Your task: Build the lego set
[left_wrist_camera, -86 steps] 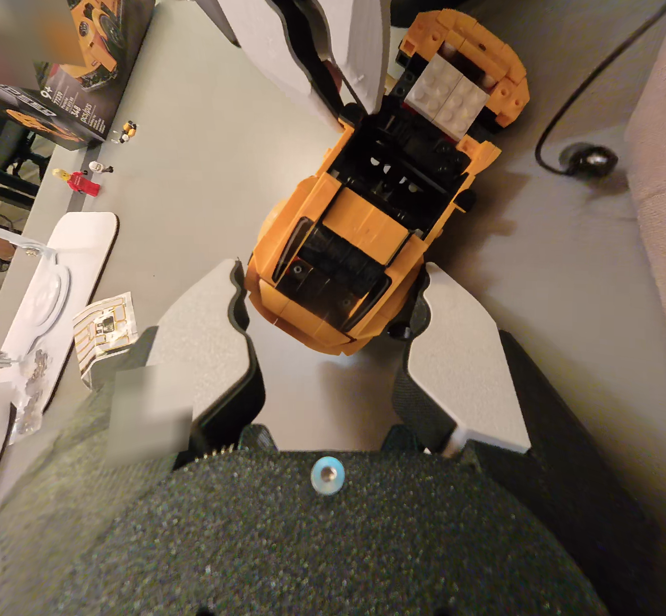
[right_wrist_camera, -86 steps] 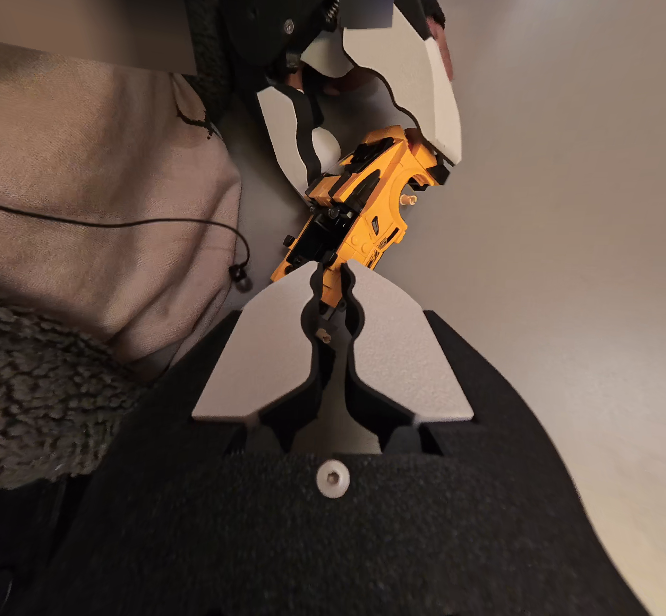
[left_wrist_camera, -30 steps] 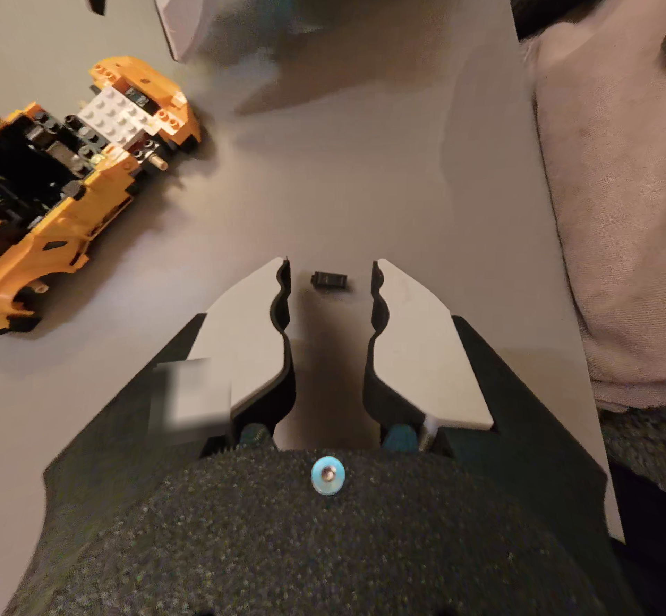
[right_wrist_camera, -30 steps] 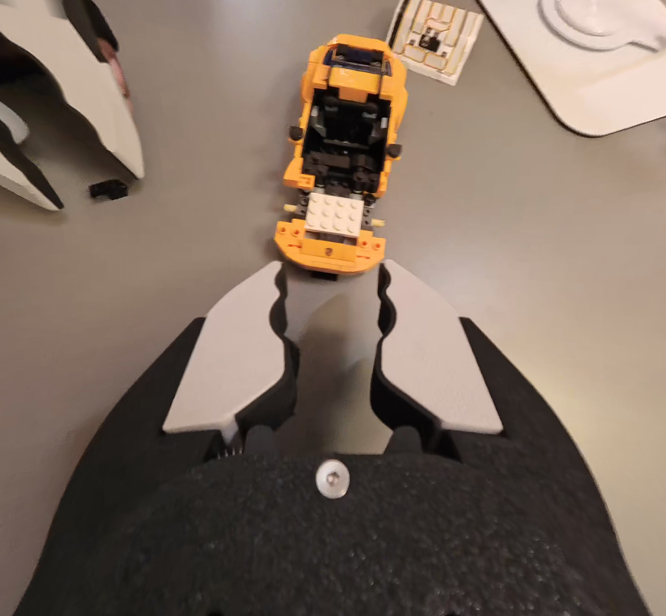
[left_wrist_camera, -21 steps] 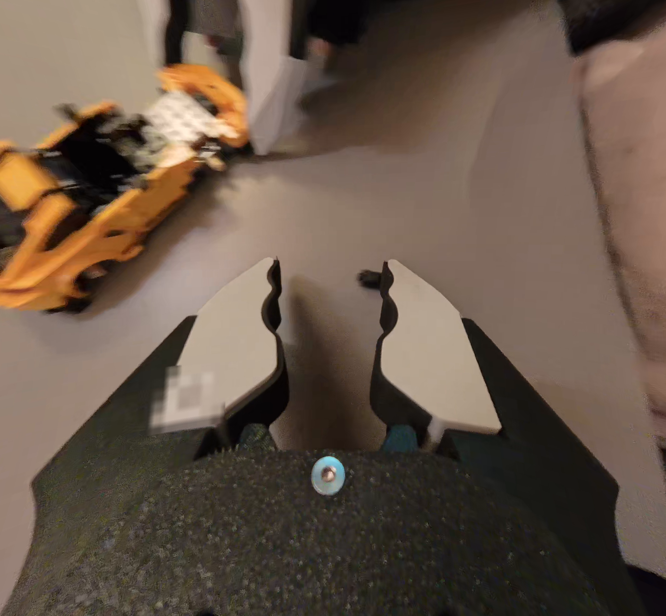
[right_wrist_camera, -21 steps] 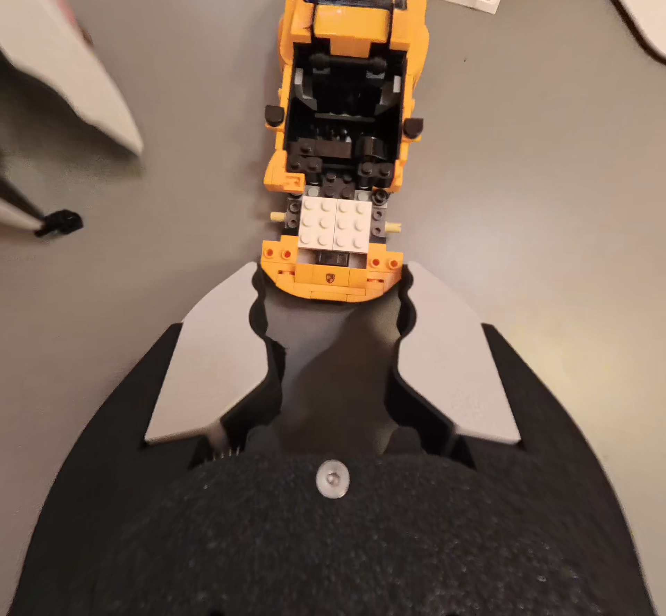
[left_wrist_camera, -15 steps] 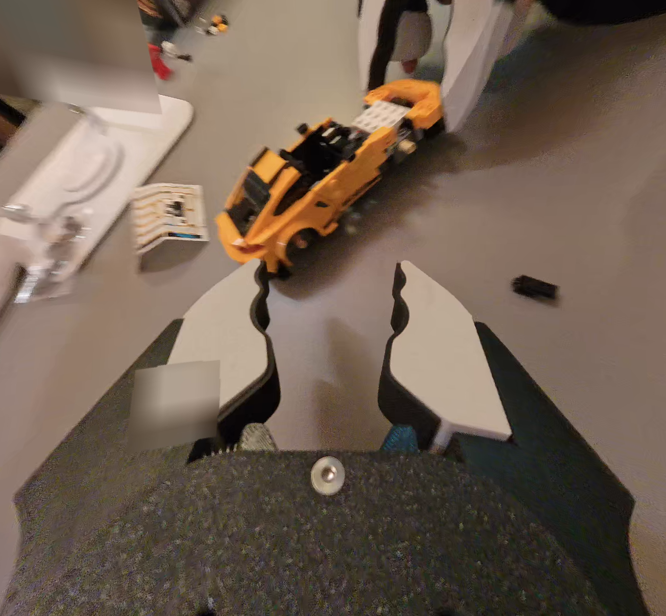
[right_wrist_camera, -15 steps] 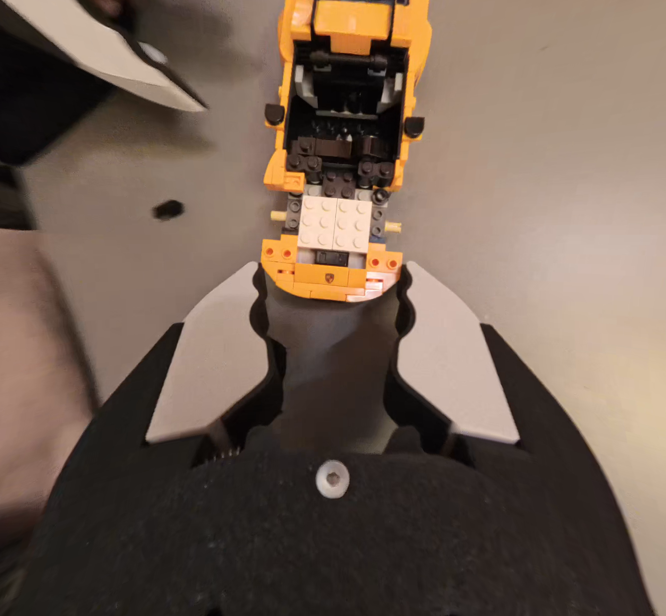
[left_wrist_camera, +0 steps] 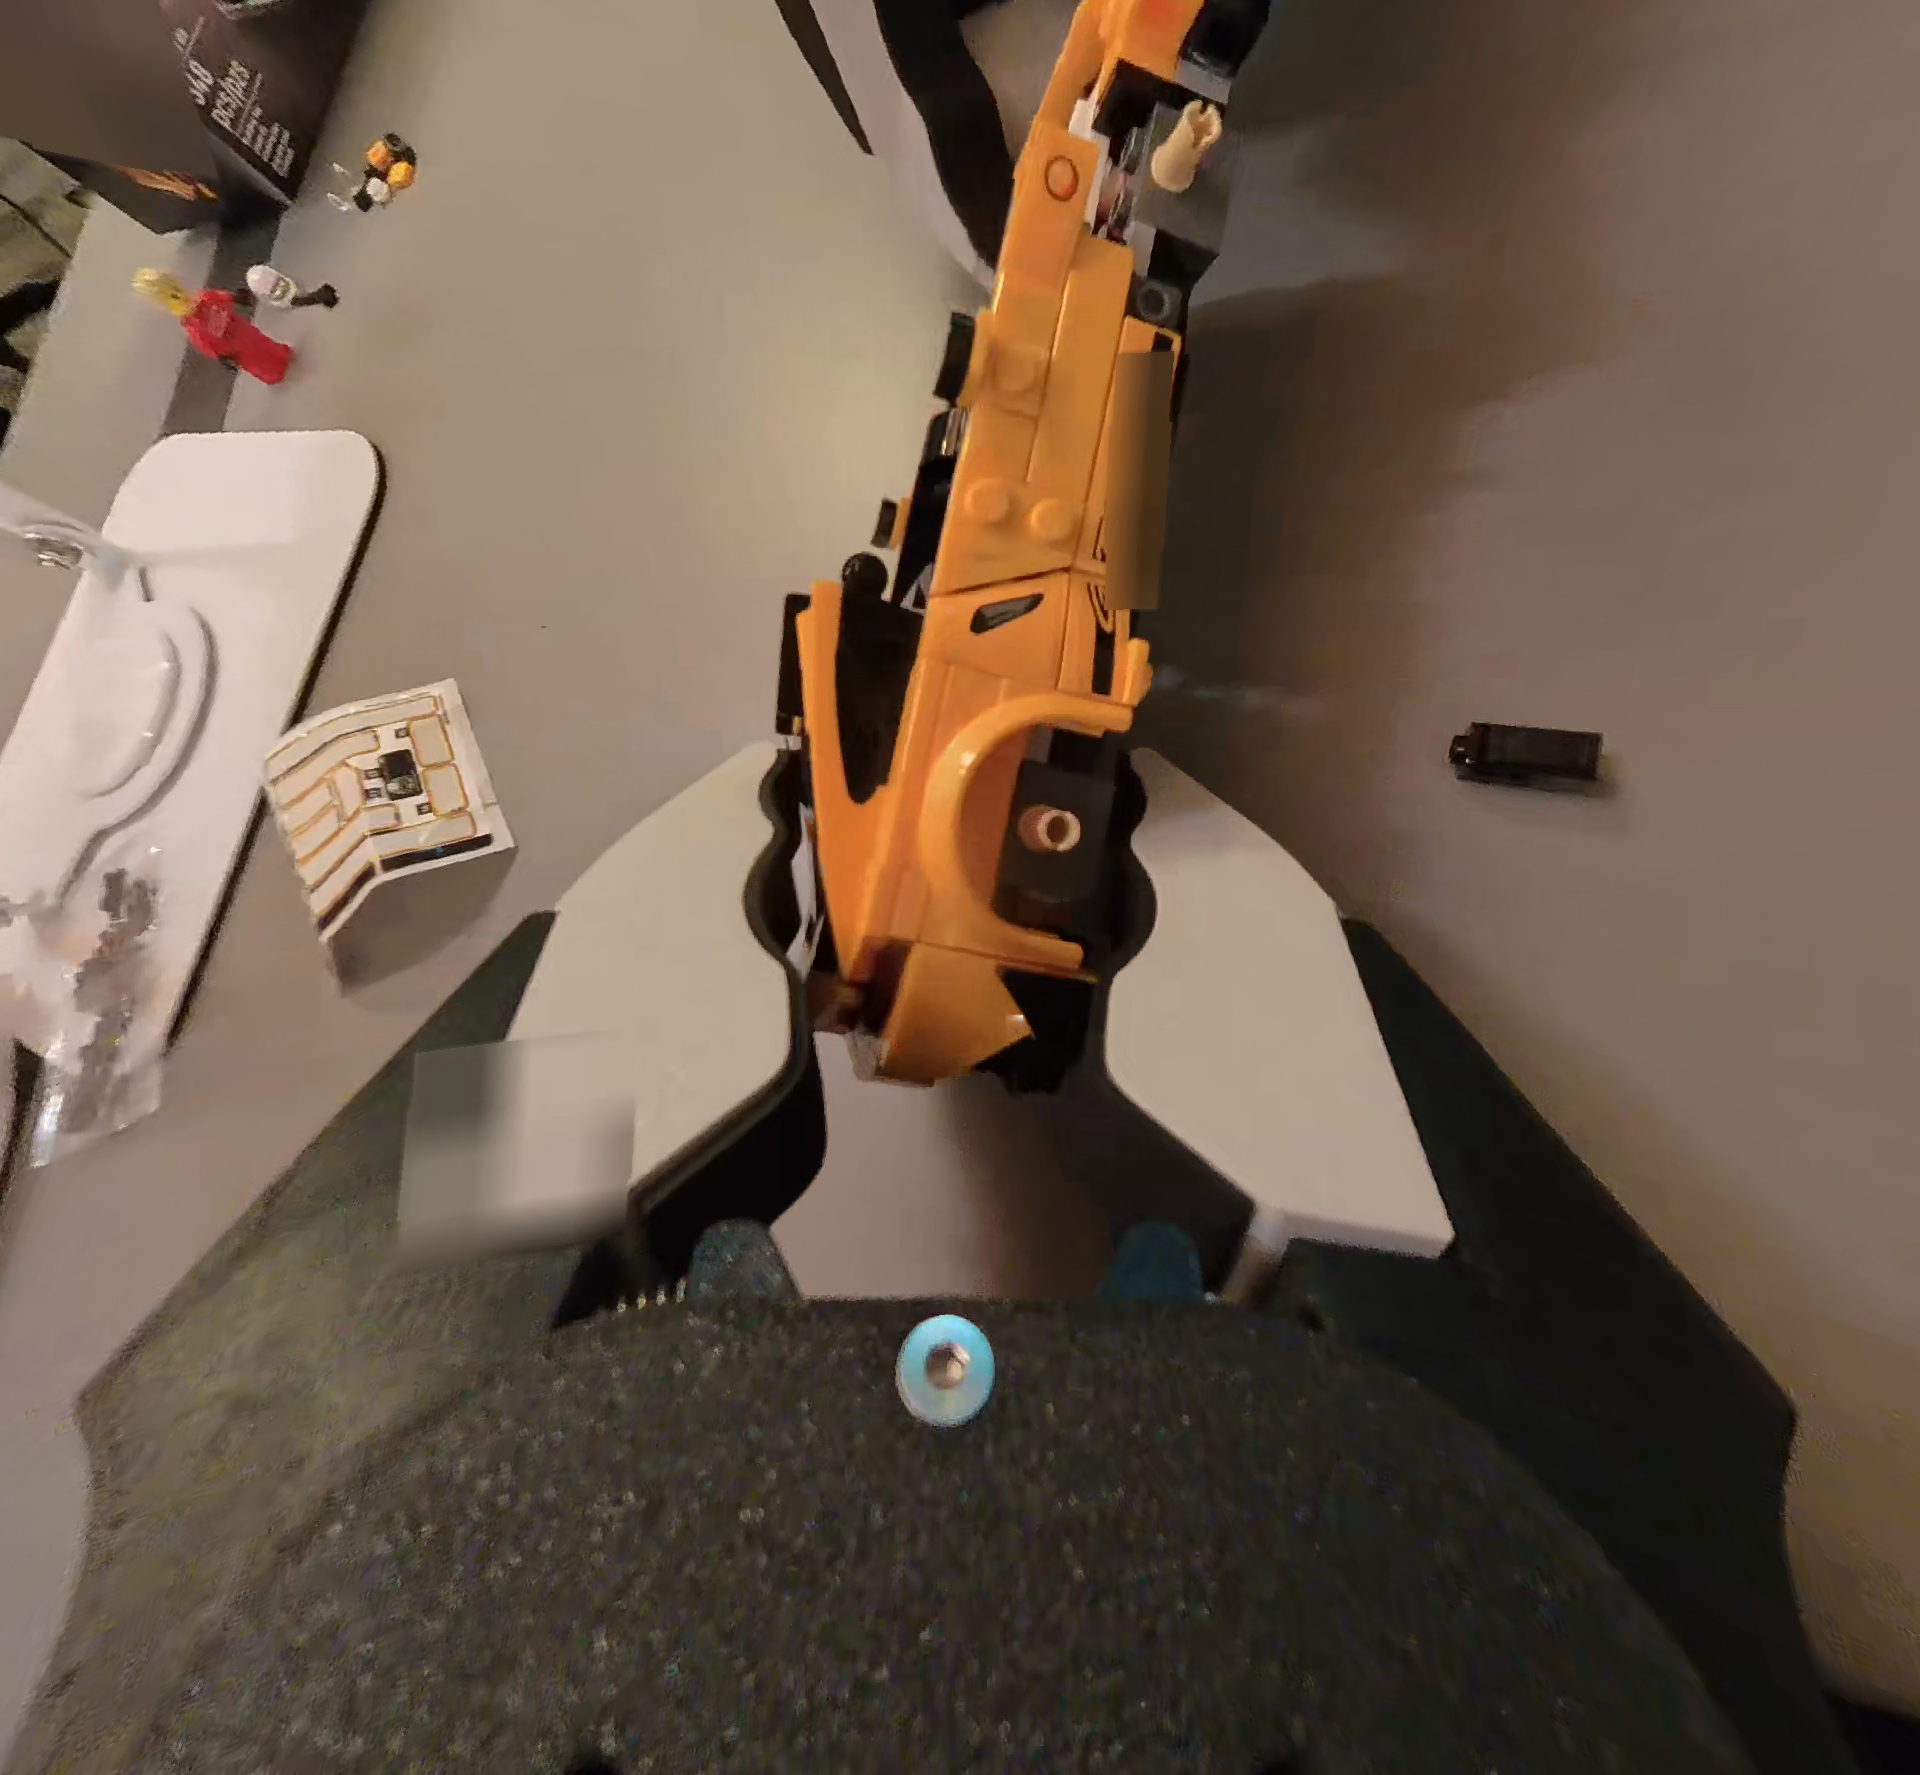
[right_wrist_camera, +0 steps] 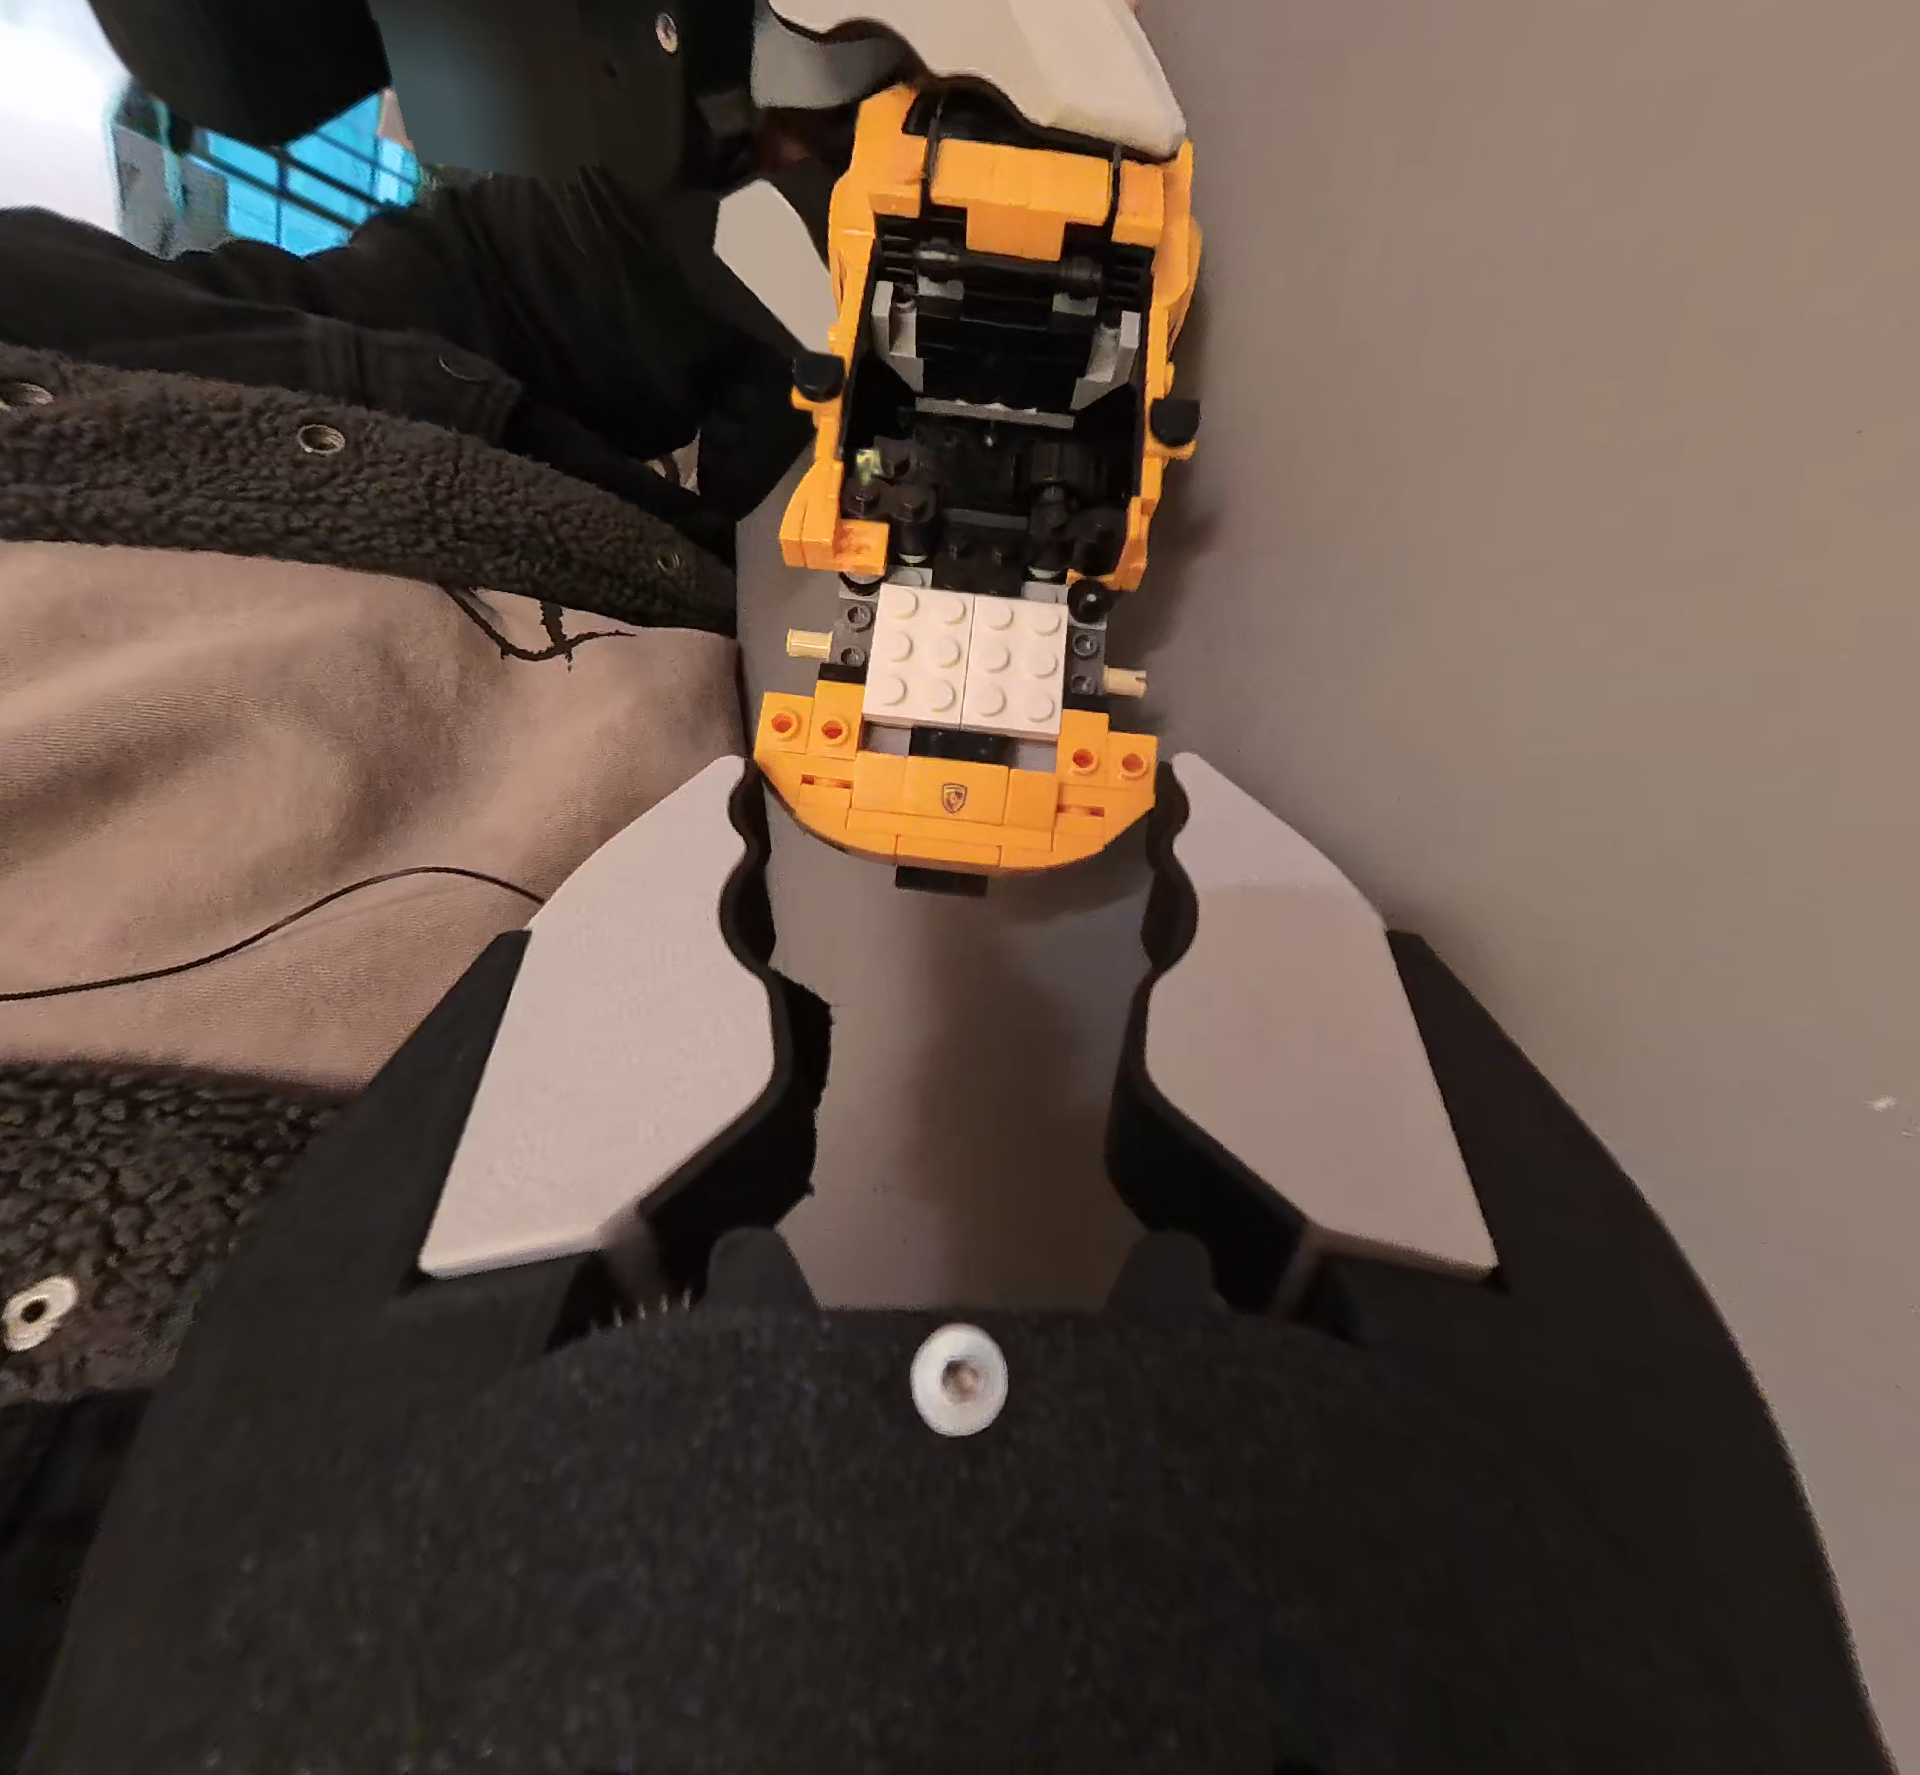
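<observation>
The part-built orange lego car (left_wrist_camera: 1039, 582) is off the grey table (left_wrist_camera: 623, 375), turned on its side and held at both ends. My left gripper (left_wrist_camera: 956, 790) is shut on its rear end, by the wheel arch. My right gripper (right_wrist_camera: 956, 780) is shut on its front bumper, one fingertip on each side. In the right wrist view the car (right_wrist_camera: 987, 478) shows its open black interior and white plates, with the left gripper's fingers (right_wrist_camera: 987, 11) at the far end. A small black lego piece (left_wrist_camera: 1525, 754) lies on the table to the right of the car.
A sticker sheet (left_wrist_camera: 390, 811) and a white tray (left_wrist_camera: 156, 686) with a clear bag lie at the left. A dark box (left_wrist_camera: 239, 11), a red minifigure (left_wrist_camera: 223, 333) and small loose parts (left_wrist_camera: 379, 172) sit far left. A person's clothing (right_wrist_camera: 312, 738) is close on the left. Spacing between my two grippers at the tips: around 10 centimeters. It is some 6 centimeters from my left tips to the small black lego piece (left_wrist_camera: 1525, 754).
My left gripper left the small black piece, swung to the car's rear and closed on it. My right gripper closed on the front bumper. The car rose and rolled onto its side.
</observation>
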`<state>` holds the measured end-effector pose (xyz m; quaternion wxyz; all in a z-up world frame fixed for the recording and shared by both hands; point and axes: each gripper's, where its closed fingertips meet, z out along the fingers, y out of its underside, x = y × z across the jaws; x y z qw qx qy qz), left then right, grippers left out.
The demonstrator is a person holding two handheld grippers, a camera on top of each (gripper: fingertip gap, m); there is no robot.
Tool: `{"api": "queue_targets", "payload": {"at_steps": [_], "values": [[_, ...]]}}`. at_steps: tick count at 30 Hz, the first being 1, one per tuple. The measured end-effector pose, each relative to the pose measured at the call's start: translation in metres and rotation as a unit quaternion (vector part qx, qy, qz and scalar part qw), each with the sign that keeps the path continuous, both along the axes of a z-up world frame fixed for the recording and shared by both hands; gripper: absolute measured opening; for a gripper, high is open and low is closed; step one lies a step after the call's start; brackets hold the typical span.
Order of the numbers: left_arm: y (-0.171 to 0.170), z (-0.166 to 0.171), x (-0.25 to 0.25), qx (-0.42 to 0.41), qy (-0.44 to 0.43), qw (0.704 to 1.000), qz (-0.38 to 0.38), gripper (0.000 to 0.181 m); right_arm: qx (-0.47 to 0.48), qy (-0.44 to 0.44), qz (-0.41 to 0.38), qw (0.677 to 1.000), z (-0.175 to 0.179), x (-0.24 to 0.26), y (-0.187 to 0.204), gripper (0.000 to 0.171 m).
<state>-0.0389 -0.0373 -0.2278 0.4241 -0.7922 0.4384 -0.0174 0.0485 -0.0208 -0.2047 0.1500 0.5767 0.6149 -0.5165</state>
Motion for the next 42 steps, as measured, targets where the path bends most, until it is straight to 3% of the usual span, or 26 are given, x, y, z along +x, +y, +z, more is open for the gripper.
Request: {"api": "queue_targets", "payload": {"at_steps": [8, 14, 17, 28, 32, 42], "values": [[0.001, 0.0, -0.005, -0.122, -0.086, 0.989, 0.02, 0.049, 0.161, 0.166, -0.028, 0.972, 0.008, -0.014, 0.024, 0.069], [0.006, 0.001, -0.004, -0.113, -0.121, 0.985, 0.04, 0.05, 0.29, 0.234, -0.005, 0.928, 0.002, -0.017, 0.023, 0.063], [0.007, 0.004, -0.003, -0.106, -0.145, 0.983, 0.045, 0.058, 0.307, 0.241, 0.002, 0.921, -0.003, -0.018, 0.019, 0.061], [0.005, 0.004, -0.011, -0.082, -0.139, 0.985, 0.06, 0.053, 0.331, 0.235, -0.004, 0.914, -0.011, -0.018, 0.025, 0.053], [0.006, 0.004, -0.013, -0.073, -0.137, 0.986, 0.061, 0.051, 0.342, 0.232, 0.016, 0.91, -0.019, -0.014, 0.022, 0.025], [0.007, 0.005, -0.021, -0.056, -0.137, 0.986, 0.073, 0.056, 0.373, 0.241, 0.034, 0.895, -0.02, -0.012, 0.014, 0.027]]}}
